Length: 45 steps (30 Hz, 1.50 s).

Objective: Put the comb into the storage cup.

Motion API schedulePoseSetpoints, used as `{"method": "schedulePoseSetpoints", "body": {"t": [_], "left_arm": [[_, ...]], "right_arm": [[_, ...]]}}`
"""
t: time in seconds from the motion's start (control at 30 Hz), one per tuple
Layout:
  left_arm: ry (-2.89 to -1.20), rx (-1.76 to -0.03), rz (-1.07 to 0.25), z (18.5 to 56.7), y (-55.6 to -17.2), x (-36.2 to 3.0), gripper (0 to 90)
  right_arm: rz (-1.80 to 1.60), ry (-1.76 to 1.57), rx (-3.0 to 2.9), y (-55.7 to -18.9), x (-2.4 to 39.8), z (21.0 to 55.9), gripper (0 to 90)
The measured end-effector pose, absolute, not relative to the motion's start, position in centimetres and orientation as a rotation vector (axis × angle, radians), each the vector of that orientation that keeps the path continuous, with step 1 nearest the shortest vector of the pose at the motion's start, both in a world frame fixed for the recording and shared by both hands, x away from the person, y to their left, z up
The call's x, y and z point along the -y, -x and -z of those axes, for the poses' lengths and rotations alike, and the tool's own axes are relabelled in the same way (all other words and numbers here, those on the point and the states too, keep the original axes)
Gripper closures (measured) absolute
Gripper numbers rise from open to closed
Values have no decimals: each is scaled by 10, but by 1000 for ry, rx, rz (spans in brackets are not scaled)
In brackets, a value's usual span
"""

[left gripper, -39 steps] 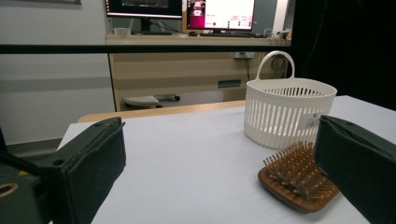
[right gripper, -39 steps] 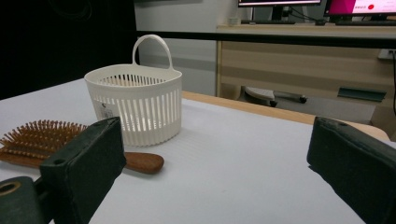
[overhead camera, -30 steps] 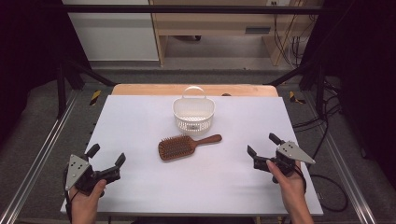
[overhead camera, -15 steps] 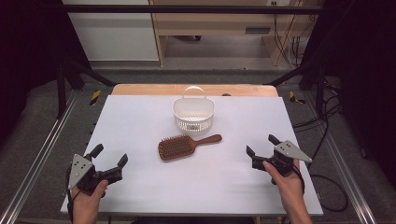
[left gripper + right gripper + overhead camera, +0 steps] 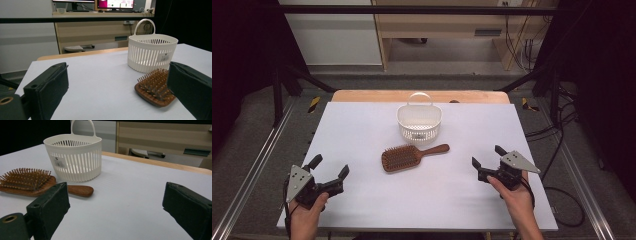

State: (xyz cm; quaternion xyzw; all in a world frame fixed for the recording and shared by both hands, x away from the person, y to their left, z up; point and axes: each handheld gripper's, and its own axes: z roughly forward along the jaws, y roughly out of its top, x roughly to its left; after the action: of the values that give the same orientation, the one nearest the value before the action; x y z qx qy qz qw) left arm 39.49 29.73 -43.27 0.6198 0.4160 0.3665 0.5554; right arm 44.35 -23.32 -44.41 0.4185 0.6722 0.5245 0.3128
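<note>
We hold the left tool point(image 5: 329, 172) at the near left corner of the table point(image 5: 362, 125), its two jaws spread wide and nothing between them. Our right tool point(image 5: 488, 161) sits at the near right side of the table, jaws likewise spread apart and empty. Both tools are well apart from the things at the middle.

The wooden hairbrush point(image 5: 412, 156) lies flat on the white table between our two tools, bristles up, its oval head toward our left and its handle pointing to the right and slightly away from us. Just behind it stands the white slatted basket point(image 5: 419, 121), upright, with its loop handle raised at the far side; a small label shows on its wall.

In the left gripper view the brush head point(image 5: 155, 86) lies just beside the right-hand jaw. In the right gripper view the handle end point(image 5: 80, 190) shows past the left-hand jaw, the basket point(image 5: 75, 157) behind it.
</note>
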Motion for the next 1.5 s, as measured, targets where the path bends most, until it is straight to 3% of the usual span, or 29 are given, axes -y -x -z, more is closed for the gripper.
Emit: {"method": "schedulePoseSetpoints", "body": {"t": [0.77,1.13,1.17,1.23,1.3,1.4,1.5], "left_arm": [[-1502,-1010,-854,435,-398,-293,68],[-1566,-1054,-834,437,-400,-283,315],[-1570,-1066,-831,437,-400,-282,405],[-1582,-1083,-816,436,-399,-280,440],[-1606,-1098,-796,434,-398,-276,570],[-1653,-1087,-771,433,-397,-268,627],[-1760,-1042,-764,433,-402,-254,748]], "right_arm": [[-1364,-1113,-1807,-444,230,447,89],[-1371,-1122,-1812,-445,229,447,84],[-1371,-1120,-1812,-445,230,447,79],[-1373,-1122,-1811,-445,230,447,79],[-1377,-1126,-1808,-445,230,447,76],[-1377,-1129,-1806,-445,230,448,71],[-1394,-1128,-1795,-444,231,446,54]]}}
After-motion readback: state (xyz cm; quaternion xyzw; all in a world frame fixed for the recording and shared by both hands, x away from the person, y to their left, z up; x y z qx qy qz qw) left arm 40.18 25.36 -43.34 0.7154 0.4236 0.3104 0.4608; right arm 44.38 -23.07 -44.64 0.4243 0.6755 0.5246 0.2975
